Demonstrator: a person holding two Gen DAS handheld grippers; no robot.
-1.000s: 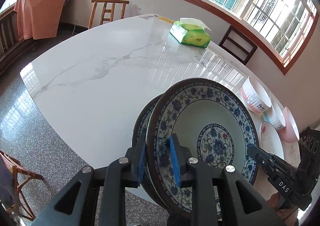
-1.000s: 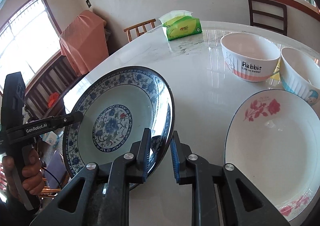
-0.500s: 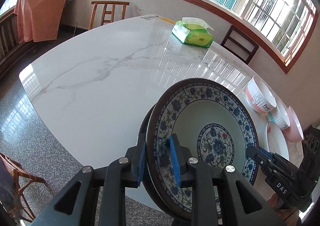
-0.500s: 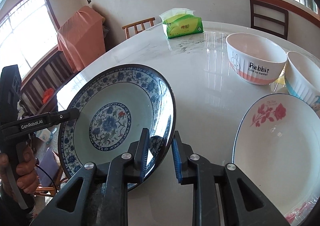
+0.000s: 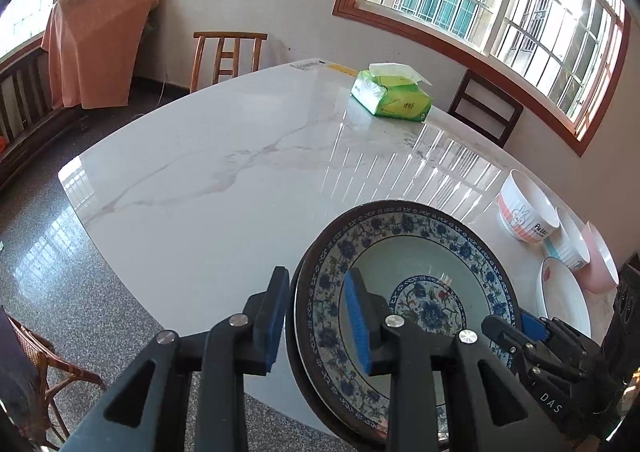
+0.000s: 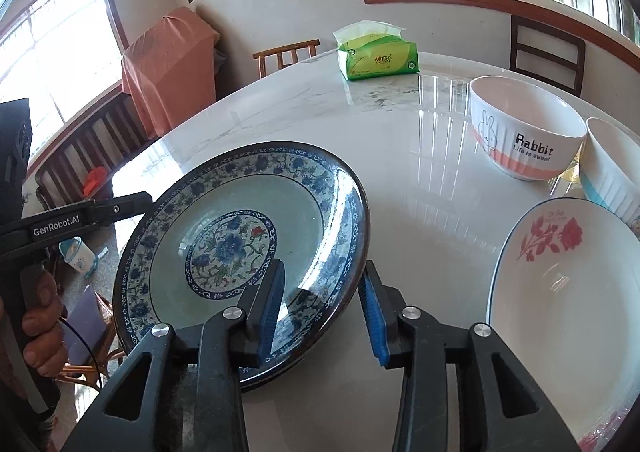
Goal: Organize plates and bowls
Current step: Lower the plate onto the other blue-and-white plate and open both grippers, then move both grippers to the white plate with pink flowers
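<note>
A blue-and-white flowered plate [image 5: 420, 252] [image 6: 240, 203] lies on the marble table [image 5: 220, 191] near its front edge, with a second dark rim showing under it. My left gripper [image 5: 318, 322] straddles the plate's left rim. Its jaws are opening, with the rim between the blue pads but not pressed. My right gripper [image 6: 322, 312] straddles the right rim. Its jaws are opening too and stand off the rim. A hand [image 6: 40, 332] holds the left gripper at the left of the right wrist view.
To the right lie a white plate with red roses [image 6: 560, 312], a "Rabbit" bowl [image 6: 524, 131], a blue-striped white bowl [image 6: 612, 167] and a pink bowl [image 5: 600, 260]. A green tissue pack [image 5: 392, 99] sits at the far side. Chairs ring the table.
Both grippers' jaws have spread and let go of the flowered plate's rim. The plate has sunk from a tilt to lie flat on the one below.
</note>
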